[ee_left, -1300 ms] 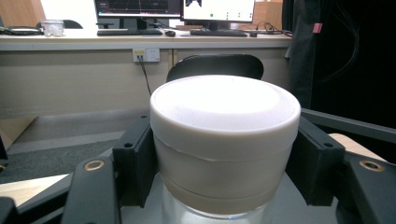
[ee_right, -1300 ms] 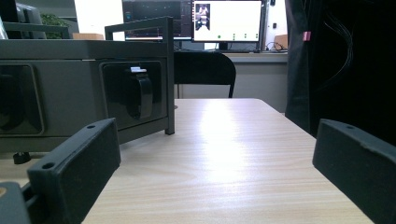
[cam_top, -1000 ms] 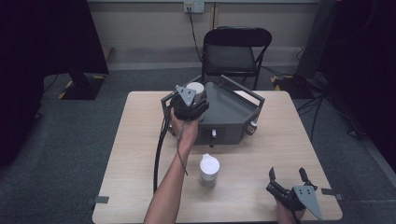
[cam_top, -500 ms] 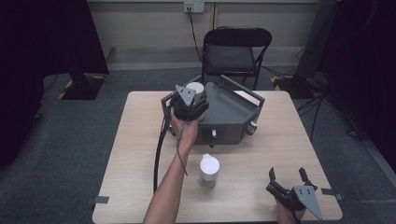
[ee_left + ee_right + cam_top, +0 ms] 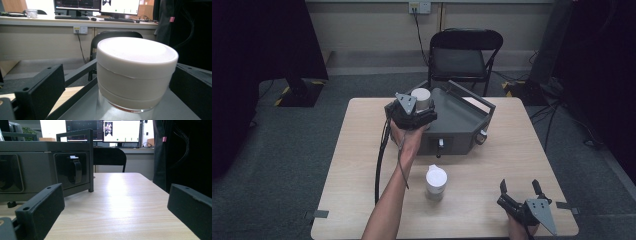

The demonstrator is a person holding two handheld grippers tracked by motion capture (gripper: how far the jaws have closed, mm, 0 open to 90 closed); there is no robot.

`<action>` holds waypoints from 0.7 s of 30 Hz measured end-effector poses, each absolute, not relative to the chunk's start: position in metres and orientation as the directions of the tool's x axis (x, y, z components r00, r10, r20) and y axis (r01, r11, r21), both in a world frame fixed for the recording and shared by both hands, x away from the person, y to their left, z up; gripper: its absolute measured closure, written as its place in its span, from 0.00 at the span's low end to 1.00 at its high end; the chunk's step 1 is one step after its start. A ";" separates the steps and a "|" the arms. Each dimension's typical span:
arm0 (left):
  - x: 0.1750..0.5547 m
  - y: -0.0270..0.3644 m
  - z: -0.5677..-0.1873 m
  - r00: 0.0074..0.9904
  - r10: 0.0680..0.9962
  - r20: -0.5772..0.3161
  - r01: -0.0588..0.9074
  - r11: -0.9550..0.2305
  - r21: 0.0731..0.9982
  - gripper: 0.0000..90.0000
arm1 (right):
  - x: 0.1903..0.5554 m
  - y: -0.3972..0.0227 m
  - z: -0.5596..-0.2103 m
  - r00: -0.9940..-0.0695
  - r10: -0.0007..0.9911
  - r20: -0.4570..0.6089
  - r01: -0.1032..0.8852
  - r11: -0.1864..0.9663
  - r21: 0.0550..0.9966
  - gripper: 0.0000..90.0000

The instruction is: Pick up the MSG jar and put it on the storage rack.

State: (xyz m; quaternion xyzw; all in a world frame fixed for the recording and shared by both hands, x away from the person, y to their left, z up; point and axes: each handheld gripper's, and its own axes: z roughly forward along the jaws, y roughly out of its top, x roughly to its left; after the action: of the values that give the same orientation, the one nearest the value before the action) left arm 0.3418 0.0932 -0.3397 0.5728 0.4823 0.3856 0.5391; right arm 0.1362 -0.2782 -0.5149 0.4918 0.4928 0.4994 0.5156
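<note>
My left claw (image 5: 418, 111) is up on the dark grey metal box (image 5: 462, 117) at the back of the table. Its jaws have just been opening, and the round jar with the thick white lid (image 5: 135, 72) sits between them. The black pads stand off from its sides, so I am not squeezing it. The jar rests upright on the box top, so I think I put it there to stay. My right claw (image 5: 519, 192) waits low near the front corner of the light wooden table (image 5: 357, 165), wide open and empty. A second white-lidded jar (image 5: 435, 182) stands on the table in front of the box.
</note>
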 end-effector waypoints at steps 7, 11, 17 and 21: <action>0.338 0.096 -0.338 0.245 0.966 -0.087 0.134 0.055 0.989 0.00 | 0.136 -0.278 -0.515 0.015 1.000 -0.017 -0.030 0.017 0.999 0.00; 0.333 0.099 -0.336 0.252 0.965 -0.072 0.116 0.043 0.992 0.00 | 0.136 -0.278 -0.515 0.015 1.000 -0.017 -0.030 0.017 0.999 0.00; 0.325 0.105 -0.334 0.253 0.964 -0.078 0.099 0.055 0.994 0.00 | 0.136 -0.278 -0.515 0.015 1.000 -0.017 -0.030 0.018 0.999 0.00; 0.316 0.109 -0.337 0.248 0.966 -0.071 0.069 0.055 0.996 0.00 | 0.136 -0.278 -0.515 0.015 1.000 -0.017 -0.030 0.018 0.999 0.00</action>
State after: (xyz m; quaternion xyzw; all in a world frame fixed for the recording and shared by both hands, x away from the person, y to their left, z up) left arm 0.3156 0.1088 -0.3374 0.5581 0.4636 0.4011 0.5592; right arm 0.1362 -0.2784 -0.5148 0.4919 0.4931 0.4992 0.5155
